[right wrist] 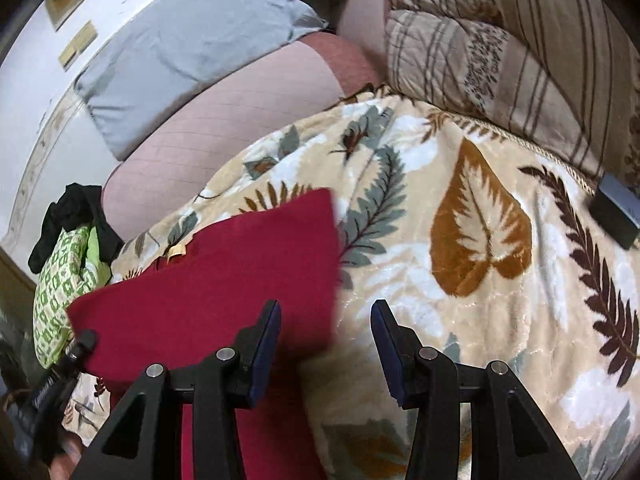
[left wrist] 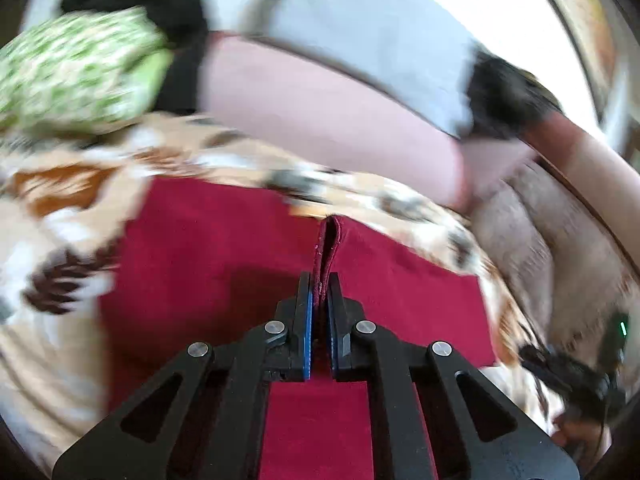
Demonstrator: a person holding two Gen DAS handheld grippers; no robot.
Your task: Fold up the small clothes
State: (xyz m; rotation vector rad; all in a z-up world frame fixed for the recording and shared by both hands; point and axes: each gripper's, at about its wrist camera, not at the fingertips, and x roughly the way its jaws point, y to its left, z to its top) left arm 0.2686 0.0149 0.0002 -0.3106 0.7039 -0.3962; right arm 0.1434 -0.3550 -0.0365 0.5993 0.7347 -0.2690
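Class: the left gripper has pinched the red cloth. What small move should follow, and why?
Probably carry the pinched edge across. The left gripper is shut on a fold of the red cloth, and the right gripper is open and empty beside it on the leaf-patterned blanket.

Leaf-print blanket (right wrist: 480, 240), striped quilt (right wrist: 500, 40), white wall (right wrist: 32, 92)
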